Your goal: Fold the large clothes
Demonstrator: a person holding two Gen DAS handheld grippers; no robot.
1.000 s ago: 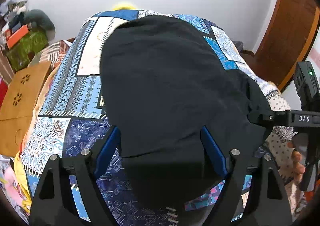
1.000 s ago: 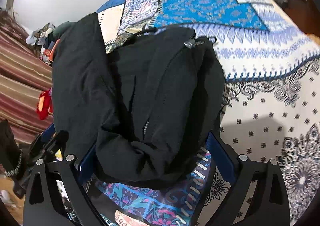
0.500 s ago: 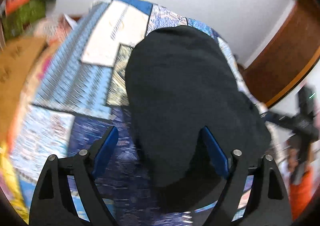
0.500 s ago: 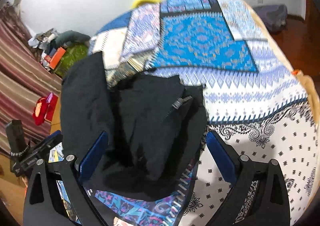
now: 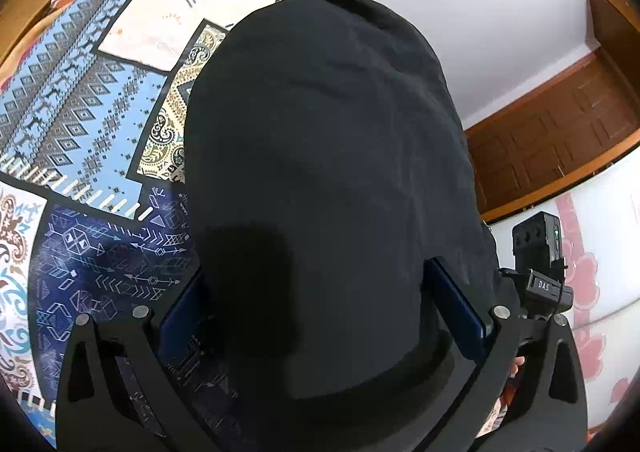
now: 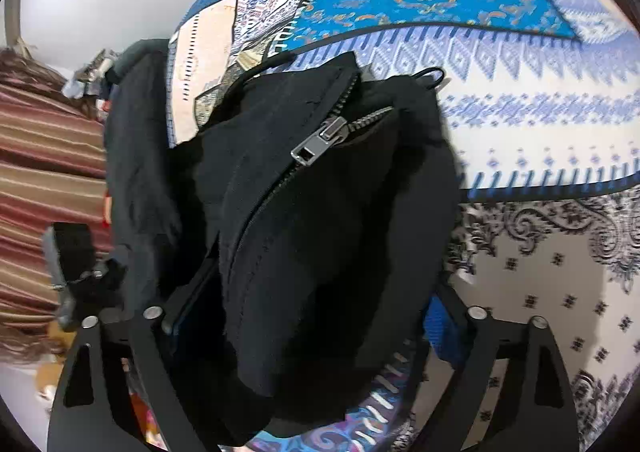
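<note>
Since a second ago, both cameras have been brought closer to the black jacket, which now fills far more of each view, and the zipper pull has come into sharp, near sight in the right wrist view. In the left wrist view, the folded jacket is seen lying on the patterned bedspread, its smooth back uppermost, with the left gripper set over its near edge. The jaws of this gripper are spread wide, one blue pad at each side of the cloth; whether the cloth is pinched cannot be told. At the right of that view the right gripper is seen beside the jacket's edge.

In the right wrist view, the jacket is bunched between the wide-set jaws of the right gripper, with the zipper running up its middle and a drawcord trailing at its far end onto the bedspread. Whether these jaws grip the cloth cannot be told. A wooden door is seen behind the bed in the left view.
</note>
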